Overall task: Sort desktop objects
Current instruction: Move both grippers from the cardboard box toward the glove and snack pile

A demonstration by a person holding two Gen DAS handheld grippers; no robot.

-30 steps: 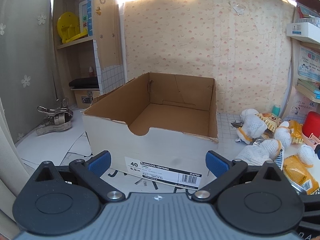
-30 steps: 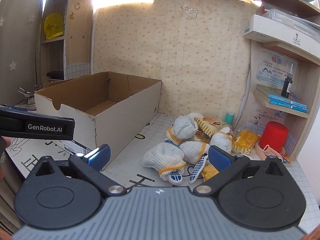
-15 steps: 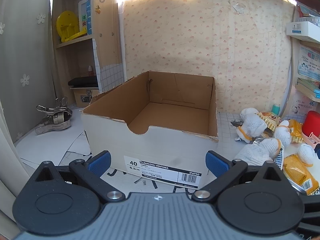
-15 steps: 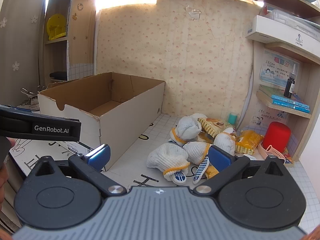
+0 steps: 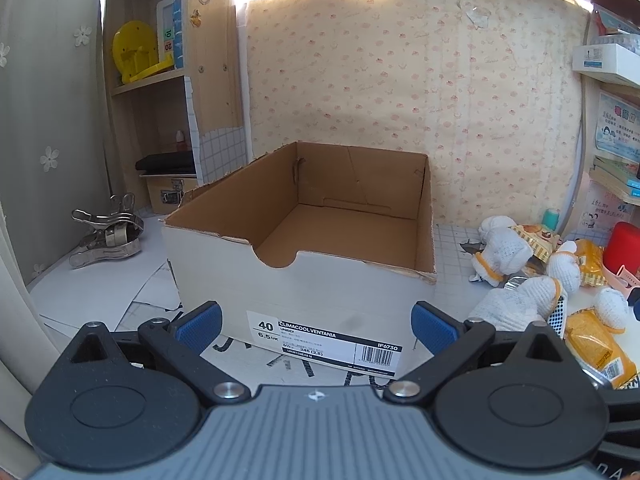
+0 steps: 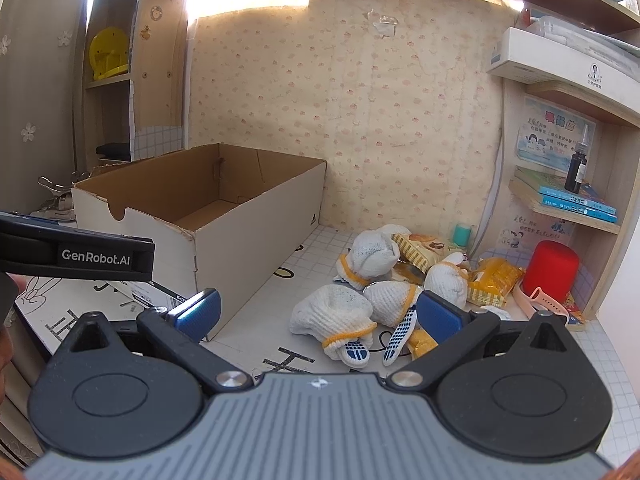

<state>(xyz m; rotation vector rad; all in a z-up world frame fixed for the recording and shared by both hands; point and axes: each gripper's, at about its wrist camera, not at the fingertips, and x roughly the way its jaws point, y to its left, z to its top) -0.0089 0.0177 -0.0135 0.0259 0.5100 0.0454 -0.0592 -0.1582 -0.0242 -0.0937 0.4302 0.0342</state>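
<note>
Right tool wide open, empty, now edged closer to the gloves at its 12 o'clock; left tool also agape, empty, facing the bare box on the surface; first pick looks imminent.

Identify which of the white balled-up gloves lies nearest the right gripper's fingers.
The glove ball at the front left of the pile, its blue-dotted fingertips poking out below its yellow cuff. It sits between the open right gripper fingers; the other balls lie farther back.
</note>
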